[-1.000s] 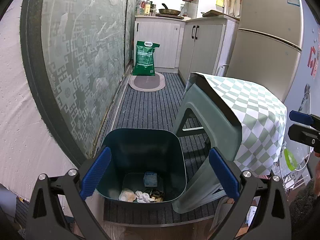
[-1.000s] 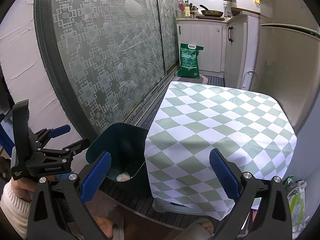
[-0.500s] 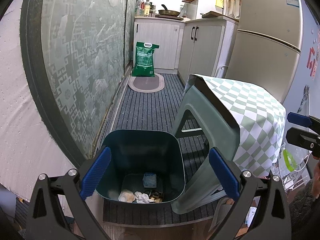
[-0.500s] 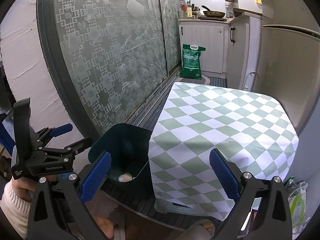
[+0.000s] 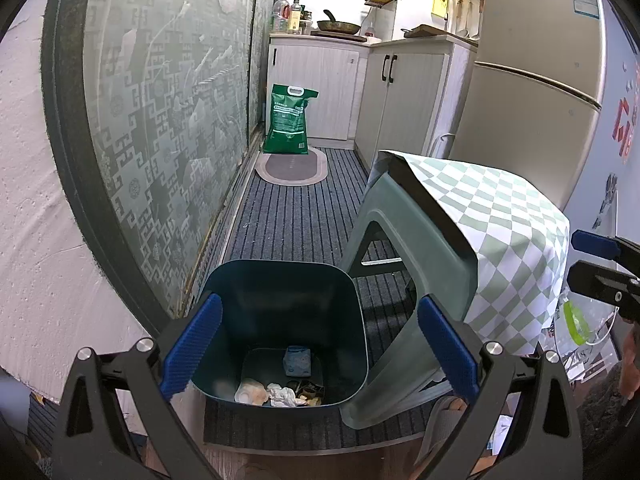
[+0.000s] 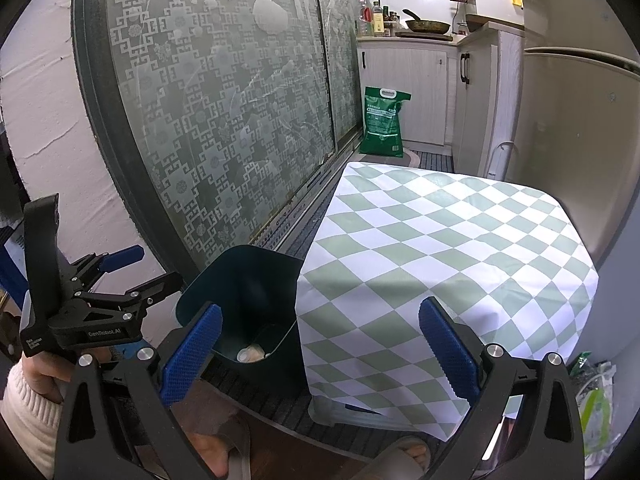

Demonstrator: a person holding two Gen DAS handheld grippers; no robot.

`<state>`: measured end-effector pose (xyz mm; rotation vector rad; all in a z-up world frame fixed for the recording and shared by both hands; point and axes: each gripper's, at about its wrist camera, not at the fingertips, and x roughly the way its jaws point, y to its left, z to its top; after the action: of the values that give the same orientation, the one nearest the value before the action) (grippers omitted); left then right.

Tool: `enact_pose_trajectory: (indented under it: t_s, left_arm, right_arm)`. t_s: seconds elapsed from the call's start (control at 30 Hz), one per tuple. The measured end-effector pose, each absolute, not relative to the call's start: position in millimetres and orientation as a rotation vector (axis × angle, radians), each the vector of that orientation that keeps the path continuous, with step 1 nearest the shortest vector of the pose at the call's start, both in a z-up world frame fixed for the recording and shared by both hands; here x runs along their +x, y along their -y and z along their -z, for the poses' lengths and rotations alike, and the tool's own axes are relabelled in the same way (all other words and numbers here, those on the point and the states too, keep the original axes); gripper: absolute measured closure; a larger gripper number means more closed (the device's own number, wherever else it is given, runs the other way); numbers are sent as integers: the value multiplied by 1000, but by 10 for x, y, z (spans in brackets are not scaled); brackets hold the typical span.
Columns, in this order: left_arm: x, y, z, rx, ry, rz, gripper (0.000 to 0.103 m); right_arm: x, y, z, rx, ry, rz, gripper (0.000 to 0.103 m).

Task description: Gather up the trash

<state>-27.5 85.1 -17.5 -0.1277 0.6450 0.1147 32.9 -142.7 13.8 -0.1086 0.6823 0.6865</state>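
Note:
A dark teal trash bin (image 5: 224,300) stands on the striped mat beside the stool; it also shows in the right wrist view (image 6: 240,276). Trash lies at its bottom: a crumpled white paper (image 5: 282,395), a pale cup (image 5: 250,392), a blue packet (image 5: 297,360) and brown scraps. My left gripper (image 5: 316,350) is open and empty above the bin's near rim; it also shows in the right wrist view (image 6: 116,276). My right gripper (image 6: 320,354) is open and empty, above the near edge of the checkered cloth (image 6: 448,248). Its fingers (image 5: 596,244) show in the left wrist view.
A grey-green stool (image 5: 404,264) under the green-and-white cloth stands right of the bin. A patterned glass sliding door (image 5: 160,112) runs along the left. A green sack (image 5: 289,120), white cabinets (image 5: 396,92) and a fridge (image 5: 532,80) are behind. Plastic bags (image 6: 596,400) lie at the right.
Both grippers have drifted back and up slightly, so the bin and stool look a little lower and farther. Both stayed open and empty.

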Motion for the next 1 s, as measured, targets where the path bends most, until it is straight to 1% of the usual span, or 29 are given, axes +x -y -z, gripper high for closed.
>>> enact_pose_trajectory:
  t_s: [1.0]
  left_arm:
    - [-277,-841,169,-130,-644,-115,3]
  right_arm:
    - [328,1432,-110,-110,-683,-688,4]
